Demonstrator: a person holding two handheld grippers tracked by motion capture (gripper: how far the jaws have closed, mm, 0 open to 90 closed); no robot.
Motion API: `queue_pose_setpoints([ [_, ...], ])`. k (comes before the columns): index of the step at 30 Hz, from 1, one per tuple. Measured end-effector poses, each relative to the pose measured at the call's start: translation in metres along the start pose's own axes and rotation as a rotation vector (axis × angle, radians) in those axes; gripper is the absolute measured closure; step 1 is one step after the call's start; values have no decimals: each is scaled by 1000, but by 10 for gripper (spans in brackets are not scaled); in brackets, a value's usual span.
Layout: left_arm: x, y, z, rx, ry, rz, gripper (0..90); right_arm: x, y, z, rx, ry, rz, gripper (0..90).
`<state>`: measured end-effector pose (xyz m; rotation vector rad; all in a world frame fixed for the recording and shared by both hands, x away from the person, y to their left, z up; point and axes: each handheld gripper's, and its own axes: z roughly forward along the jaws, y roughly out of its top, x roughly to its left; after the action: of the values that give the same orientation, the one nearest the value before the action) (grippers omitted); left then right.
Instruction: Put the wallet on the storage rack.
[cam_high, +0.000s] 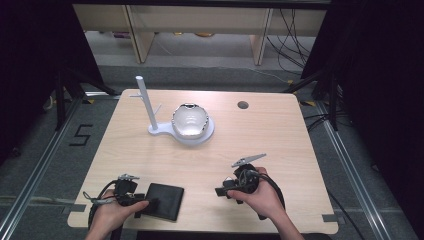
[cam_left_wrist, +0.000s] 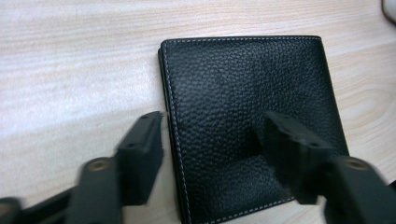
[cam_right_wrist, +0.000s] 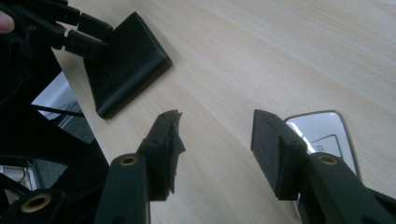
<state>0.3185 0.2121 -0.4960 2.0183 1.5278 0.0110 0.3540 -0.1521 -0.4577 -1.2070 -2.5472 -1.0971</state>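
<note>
In the high view the left gripper (cam_high: 142, 202) sits at about seven o'clock on the table (cam_high: 280, 130), held in the person's left hand (cam_high: 112, 215), its tips at the near left edge of a black wallet (cam_high: 164, 201). The wallet lies flat and closed near the table's front edge, just right of that hand. In the left gripper view the jaws stand apart over the wallet (cam_left_wrist: 247, 121): one is beside its stitched left edge above the bare wood, the other over its leather face, and neither pad presses on it. Toward twelve o'clock from the wallet, a white stand (cam_high: 187, 134) with an upright peg (cam_high: 145, 100) rests on the table, and a shiny rounded thing (cam_high: 190, 120) lies on its round base. At about five o'clock the right hand (cam_high: 260, 197) holds the right gripper (cam_high: 220, 191), well apart from the wallet and pointing toward it. In the right gripper view its jaws are spread with nothing between them, the table's wood below, the wallet (cam_right_wrist: 126, 65) at about ten o'clock with the left gripper (cam_right_wrist: 91, 32) at its edge, and a shiny flat thing (cam_right_wrist: 322, 135) partly hidden behind the right-hand jaw.
</note>
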Motion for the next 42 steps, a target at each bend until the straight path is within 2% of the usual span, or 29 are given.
queue_pose_setpoints([
  [1,0,0,0,0,0,0,457,1,0,1,3,3,-3,526],
  [2,1,5,0,28,14,28,491,2,0,3,6,8,1,525],
  [4,0,8,0,54,20,21,527,2,0,5,13,13,-13,524],
  [6,2,9,0,54,17,27,563,3,0,6,16,8,-13,524],
  [7,3,8,0,46,10,16,563,3,0,7,20,14,-18,524],
  [9,13,4,-2,14,-23,0,631,7,1,14,32,35,-5,524],
  [10,13,4,-2,14,-23,0,649,7,1,14,32,35,-5,524],
  [11,14,-1,-3,-26,-26,-1,668,10,2,20,42,50,-23,525],
  [12,14,-1,-3,-26,-26,-1,683,10,2,20,42,50,-23,525],
  [13,15,-4,-4,-42,-23,19,695,15,4,27,83,44,0,526],
  [15,15,-5,-5,-51,-23,29,724,17,6,33,94,53,-6,527],
  [16,15,-7,-4,-74,-24,17,735,18,6,37,90,68,-20,528],
  [17,16,-8,-6,-72,-26,34,747,20,7,40,100,73,-12,529],
  [18,16,-8,-6,-72,-26,34,762,20,7,40,100,73,-12,529],
  [20,18,-10,-7,-89,-37,39,778,25,8,50,112,112,-21,532],
  [21,19,-11,-6,-103,-43,23,783,25,8,53,113,120,-24,532],
  [23,20,-12,-6,-112,-50,22,790,26,9,57,126,121,-15,533],
  [24,22,-14,-6,-130,-65,0,797,28,10,64,133,148,-21,533],
  [28,27,-17,-7,-144,-96,-8,807,30,12,72,145,179,-4,533],
  [29,27,-18,-6,-173,-115,-53,812,31,13,77,140,185,-12,532],
  [32,33,-21,-6,-195,-181,-108,821,33,16,80,140,205,-6,531],
  [33,33,-21,-6,-195,-181,-108,824,33,16,81,132,205,-8,531],
  [34,35,-23,-6,-214,-204,-122,825,34,17,81,139,204,13,531],
  [35,35,-23,-6,-214,-204,-122,826,34,17,81,139,204,13,531],
  [36,38,-24,-8,-213,-221,-116,828,31,17,83,124,217,-1,531],
  [37,39,-27,-6,-231,-261,-153,829,31,17,83,125,214,16,530],
  [38,39,-27,-6,-231,-261,-153,831,31,17,84,127,226,33,529],
  [40,40,-29,-5,-248,-286,-175,833,30,16,86,137,234,59,526],
  [42,40,-33,-2,-282,-320,-220,835,28,14,89,127,242,65,522],
])
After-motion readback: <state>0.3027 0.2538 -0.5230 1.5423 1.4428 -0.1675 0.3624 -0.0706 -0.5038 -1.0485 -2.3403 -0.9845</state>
